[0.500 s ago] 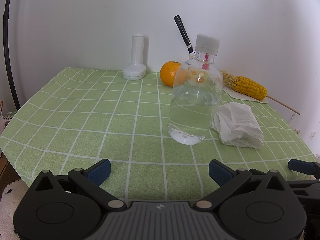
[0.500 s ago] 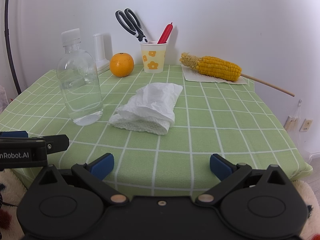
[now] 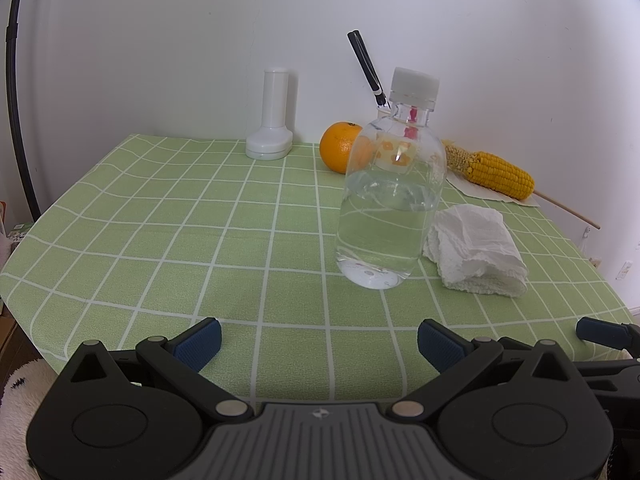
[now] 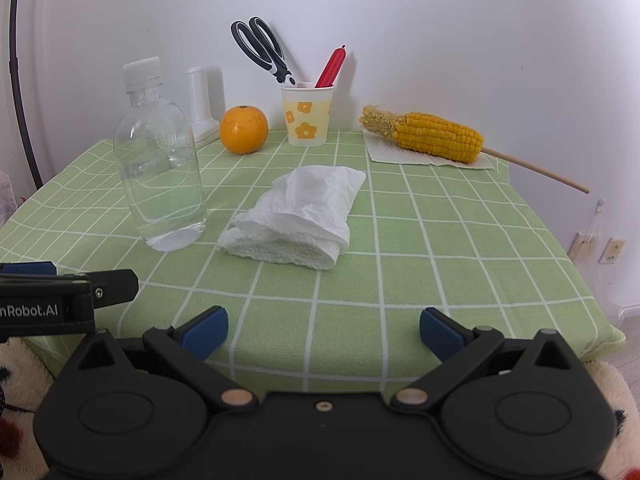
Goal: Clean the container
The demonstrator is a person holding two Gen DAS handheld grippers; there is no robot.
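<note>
A clear plastic bottle [image 3: 390, 196] with a white cap stands upright on the green checked tablecloth [image 3: 180, 240], about half full of water; the right wrist view has the bottle [image 4: 160, 168] at the left. Beside it lies a crumpled white paper towel [image 3: 474, 250], which the right wrist view shows as the towel [image 4: 298, 216] mid-table. My left gripper [image 3: 318, 344] hangs open at the table's near edge, short of the bottle, nothing between its blue pads. My right gripper [image 4: 324, 334] is open too, short of the towel.
Along the back wall stand a white holder [image 3: 272, 120], an orange [image 4: 243, 129], a flowered paper cup [image 4: 307, 114] with scissors [image 4: 262, 50] and a red tool, and a corn cob [image 4: 434, 136] on a skewer over paper. The left gripper's side [image 4: 60, 300] juts in at the left.
</note>
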